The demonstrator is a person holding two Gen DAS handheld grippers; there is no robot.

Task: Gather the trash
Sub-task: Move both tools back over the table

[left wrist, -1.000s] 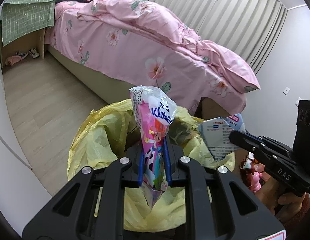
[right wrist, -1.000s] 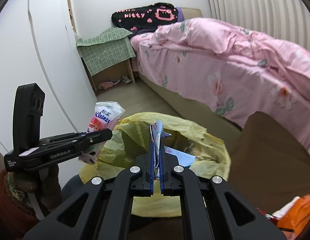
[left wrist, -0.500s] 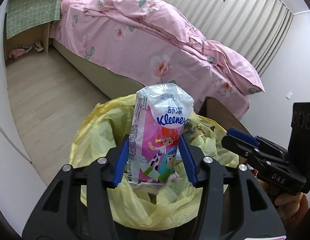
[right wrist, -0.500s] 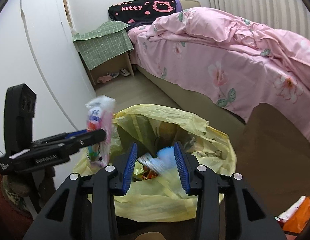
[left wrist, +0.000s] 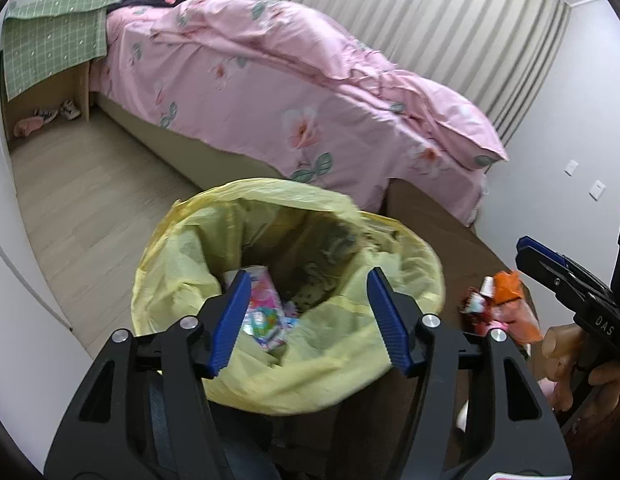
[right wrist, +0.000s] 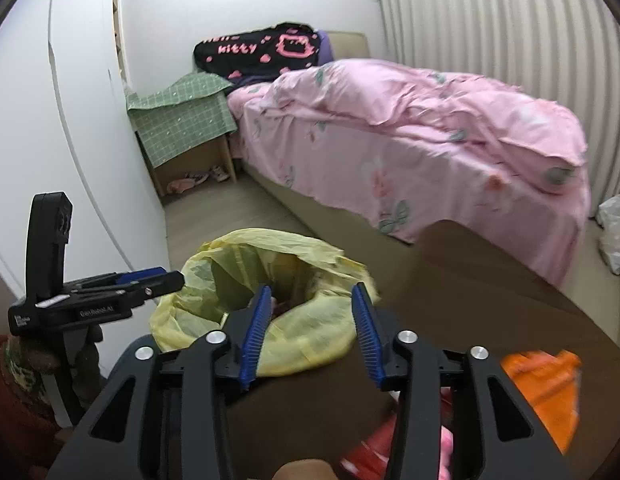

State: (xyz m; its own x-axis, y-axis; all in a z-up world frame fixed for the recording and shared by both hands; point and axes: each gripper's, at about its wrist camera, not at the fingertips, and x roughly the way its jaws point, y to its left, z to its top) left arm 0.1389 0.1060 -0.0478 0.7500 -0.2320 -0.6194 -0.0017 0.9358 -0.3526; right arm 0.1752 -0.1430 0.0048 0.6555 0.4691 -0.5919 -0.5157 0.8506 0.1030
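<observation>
Left wrist alone shows pink packet (left wrist: 266, 312) – probably tissues – in bag (left wrist: 182, 264); both grippers agape.

Brown counter beside a pink bed, on a wooden floor.

The dark brown counter (right wrist: 490, 280) carries an orange wrapper (right wrist: 544, 388) and other crumpled packets (left wrist: 480, 304) near its front edge. A pink floral duvet (left wrist: 310, 92) covers the bed. Small shoes (left wrist: 50, 116) lie on the floor (left wrist: 94, 184).
</observation>
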